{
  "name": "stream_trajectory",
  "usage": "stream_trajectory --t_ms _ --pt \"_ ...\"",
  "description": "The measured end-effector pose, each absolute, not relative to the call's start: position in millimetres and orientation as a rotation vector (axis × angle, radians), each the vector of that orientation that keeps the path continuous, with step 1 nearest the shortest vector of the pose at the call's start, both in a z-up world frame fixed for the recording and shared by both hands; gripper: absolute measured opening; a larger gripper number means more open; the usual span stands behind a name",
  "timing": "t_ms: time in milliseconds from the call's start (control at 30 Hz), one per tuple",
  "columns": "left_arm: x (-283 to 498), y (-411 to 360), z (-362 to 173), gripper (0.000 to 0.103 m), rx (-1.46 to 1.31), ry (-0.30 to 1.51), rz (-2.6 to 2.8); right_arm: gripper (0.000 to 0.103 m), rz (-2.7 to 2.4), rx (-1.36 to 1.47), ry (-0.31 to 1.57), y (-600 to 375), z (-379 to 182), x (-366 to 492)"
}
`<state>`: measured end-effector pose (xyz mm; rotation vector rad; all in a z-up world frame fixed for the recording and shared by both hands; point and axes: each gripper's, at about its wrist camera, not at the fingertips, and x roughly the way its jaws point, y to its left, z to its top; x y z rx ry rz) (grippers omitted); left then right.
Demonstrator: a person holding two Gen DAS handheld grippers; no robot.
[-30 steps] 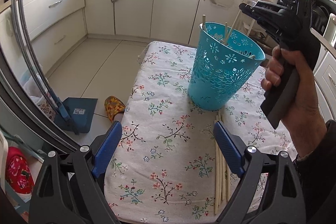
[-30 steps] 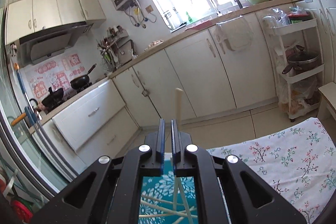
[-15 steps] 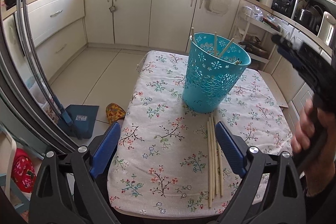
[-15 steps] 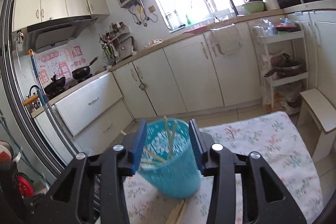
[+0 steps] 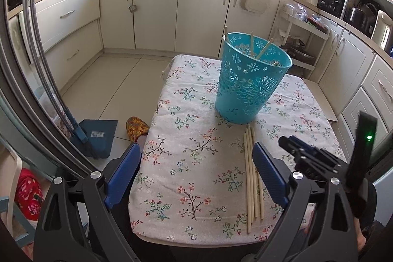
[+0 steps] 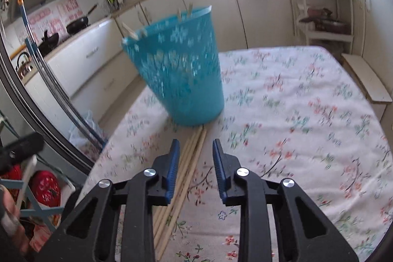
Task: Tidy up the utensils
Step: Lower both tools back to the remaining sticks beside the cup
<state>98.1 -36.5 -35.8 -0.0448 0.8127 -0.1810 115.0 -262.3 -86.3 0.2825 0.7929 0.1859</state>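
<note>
A teal perforated basket [image 5: 250, 82] stands upright on the floral tablecloth [image 5: 196, 163], with several wooden chopsticks [image 5: 253, 46] leaning inside it. It also shows in the right wrist view [image 6: 179, 70]. Several loose chopsticks [image 5: 251, 176] lie side by side on the cloth in front of the basket, and show in the right wrist view [image 6: 186, 163]. My left gripper [image 5: 196, 171] is open and empty, low over the near half of the table. My right gripper [image 6: 195, 163] is open and empty, low over the loose chopsticks; it shows at the right in the left wrist view [image 5: 292, 146].
White kitchen cabinets [image 5: 157, 11] line the far wall. A shelf rack with pots [image 5: 299, 46] stands behind the table. A blue dustpan [image 5: 95, 134] and a slipper [image 5: 136, 127] lie on the floor at the left. The table's near edge [image 5: 196, 240] is close.
My right gripper let a chopstick go into the basket, opened, and came down and back to the loose chopsticks on the cloth. My left gripper drew back a little.
</note>
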Motion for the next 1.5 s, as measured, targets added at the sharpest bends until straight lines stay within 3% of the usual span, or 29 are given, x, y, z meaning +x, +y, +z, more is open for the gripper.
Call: stream_trajectory --t_ms 533,633,667,767,1033,1100,1133,1400,1500 --pt "104 -44 -64 0.089 -0.019 0.896 -0.184 0.02 0.162 0.206 0.912 -246 -125 132" --pt "109 -58 -75 0.089 0.028 0.93 -0.202 0.014 0.158 0.185 0.923 -248 -123 129" --pt "110 -62 -79 0.089 0.039 0.94 -0.21 0.006 0.158 0.189 0.936 -251 -125 128" --pt "119 -78 -96 0.089 0.08 0.969 -0.23 0.004 0.142 0.19 0.929 -266 -126 117" --pt "146 -95 -119 0.089 0.093 1.01 -0.208 0.005 0.164 0.305 0.883 -295 -122 108" --pt "147 -89 -118 0.089 0.083 1.008 -0.194 0.025 0.197 0.297 0.871 -283 -118 115" --pt "148 -85 -117 0.089 0.079 1.009 -0.182 0.028 0.214 0.291 0.871 -276 -117 120" --pt "149 -76 -118 0.089 0.064 1.021 -0.167 0.026 0.189 0.186 0.931 -242 -127 146" --pt "149 -83 -120 0.089 0.071 1.027 -0.185 0.019 0.181 0.143 0.935 -241 -126 147"
